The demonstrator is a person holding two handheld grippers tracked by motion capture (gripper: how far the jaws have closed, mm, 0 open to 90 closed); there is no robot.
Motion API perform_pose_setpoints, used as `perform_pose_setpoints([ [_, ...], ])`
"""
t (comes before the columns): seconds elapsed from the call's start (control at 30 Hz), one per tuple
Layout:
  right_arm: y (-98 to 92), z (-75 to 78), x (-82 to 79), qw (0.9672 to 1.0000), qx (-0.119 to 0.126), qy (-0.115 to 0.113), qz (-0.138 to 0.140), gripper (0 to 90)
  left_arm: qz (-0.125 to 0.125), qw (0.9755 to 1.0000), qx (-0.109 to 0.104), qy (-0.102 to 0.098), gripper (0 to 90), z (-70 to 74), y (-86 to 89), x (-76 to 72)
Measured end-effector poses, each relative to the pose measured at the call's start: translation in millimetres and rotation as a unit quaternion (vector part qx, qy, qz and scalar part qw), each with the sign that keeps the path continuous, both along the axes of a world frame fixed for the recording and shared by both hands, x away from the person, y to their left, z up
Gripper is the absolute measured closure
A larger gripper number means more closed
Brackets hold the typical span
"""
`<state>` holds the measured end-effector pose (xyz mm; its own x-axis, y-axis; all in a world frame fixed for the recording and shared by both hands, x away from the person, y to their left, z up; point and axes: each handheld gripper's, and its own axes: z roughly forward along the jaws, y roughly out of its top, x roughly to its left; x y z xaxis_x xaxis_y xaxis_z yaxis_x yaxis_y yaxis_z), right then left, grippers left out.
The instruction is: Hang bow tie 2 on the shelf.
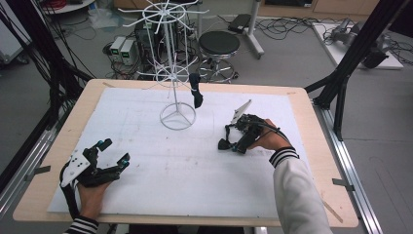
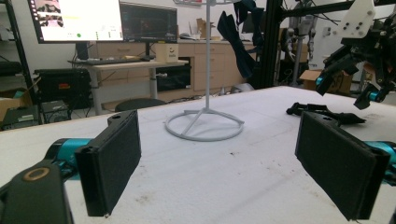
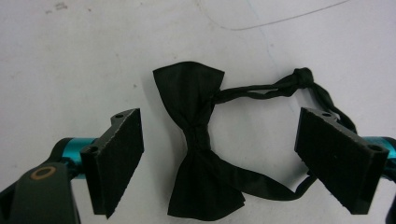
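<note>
A black bow tie (image 3: 198, 140) with a knotted strap lies flat on the white board. My right gripper (image 3: 222, 116) hovers just above it, open, one jaw on each side and neither touching it. In the high view this bow tie (image 1: 223, 144) is right of centre under the right gripper (image 1: 233, 139). A second dark bow tie (image 1: 196, 92) hangs from a hook of the white wire rack (image 1: 168, 63). My left gripper (image 1: 115, 151) rests open near the front left with nothing in it; from its own view the left gripper (image 2: 217, 121) faces the rack's ring base (image 2: 204, 126).
The white board (image 1: 146, 190) covers most of the wooden table (image 1: 311, 112). Black frame posts (image 1: 350, 58) stand at the right and left sides. A stool (image 1: 219, 46) and cables lie on the floor behind the table.
</note>
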<state>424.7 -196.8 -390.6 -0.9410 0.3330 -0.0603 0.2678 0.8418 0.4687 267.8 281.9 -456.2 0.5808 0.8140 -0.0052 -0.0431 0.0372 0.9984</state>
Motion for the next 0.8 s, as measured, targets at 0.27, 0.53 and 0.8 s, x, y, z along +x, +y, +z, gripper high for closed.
perform_pose_setpoints([
  [0.27,4.8,-10.0,1.7,0.9990,-0.038,0.015,0.015,24.4,0.001,1.0000,-0.001,0.000,14.7,0.0,0.0,-0.1],
  [0.53,10.7,-17.5,3.0,0.9966,-0.075,0.021,0.026,34.2,0.000,1.0000,0.000,0.000,14.6,0.0,0.3,-0.3],
  [0.8,11.4,-19.2,3.2,0.9957,-0.080,0.033,0.033,47.0,0.000,1.0000,-0.001,-0.001,14.7,0.0,0.5,-0.4],
])
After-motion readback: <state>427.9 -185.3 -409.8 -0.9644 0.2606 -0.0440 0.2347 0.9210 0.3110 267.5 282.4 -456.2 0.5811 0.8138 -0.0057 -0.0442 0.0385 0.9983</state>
